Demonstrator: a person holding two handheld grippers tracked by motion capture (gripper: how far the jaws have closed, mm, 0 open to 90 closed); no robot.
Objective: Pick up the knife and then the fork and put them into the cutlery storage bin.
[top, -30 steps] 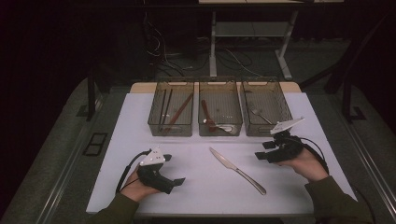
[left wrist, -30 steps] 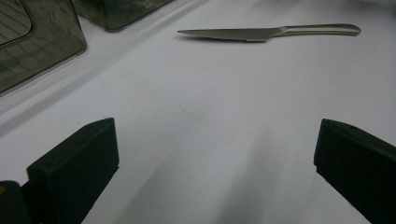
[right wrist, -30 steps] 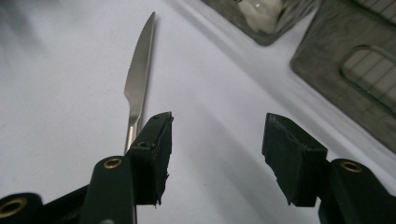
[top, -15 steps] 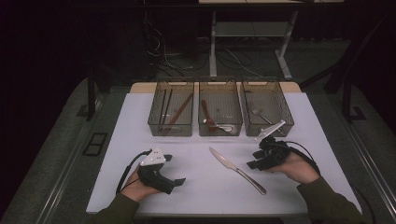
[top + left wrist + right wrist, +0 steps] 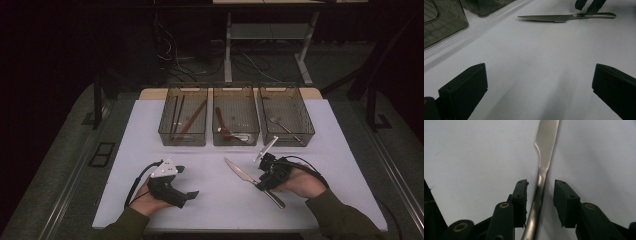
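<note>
A steel table knife (image 5: 240, 171) lies aslant on the white table top (image 5: 145, 130), blade toward the far left. My right gripper (image 5: 261, 183) is down over its handle. In the right gripper view the handle of the knife (image 5: 546, 145) runs between the right gripper's (image 5: 540, 188) two black pads, a thin gap left on each side. Its jaws have just been closing around the handle, and no pad presses on it. My left gripper (image 5: 187, 182) rests at the near left, jaws wide apart over bare table. The left gripper view has the left gripper (image 5: 539, 75), the knife (image 5: 564, 17) and the right gripper (image 5: 589, 6) beyond.
Three clear bins stand in a row at the back: the left bin (image 5: 182, 140) holds chopsticks and long sticks, the middle bin (image 5: 235, 141) a brown-handled utensil, the right bin (image 5: 288, 141) a metal utensil. Dark floor, cables and a table frame lie beyond the table.
My right gripper has come in leftward and down from the right side onto the knife's handle, jaws narrowing around it. The left gripper and the knife have stayed where they were.
</note>
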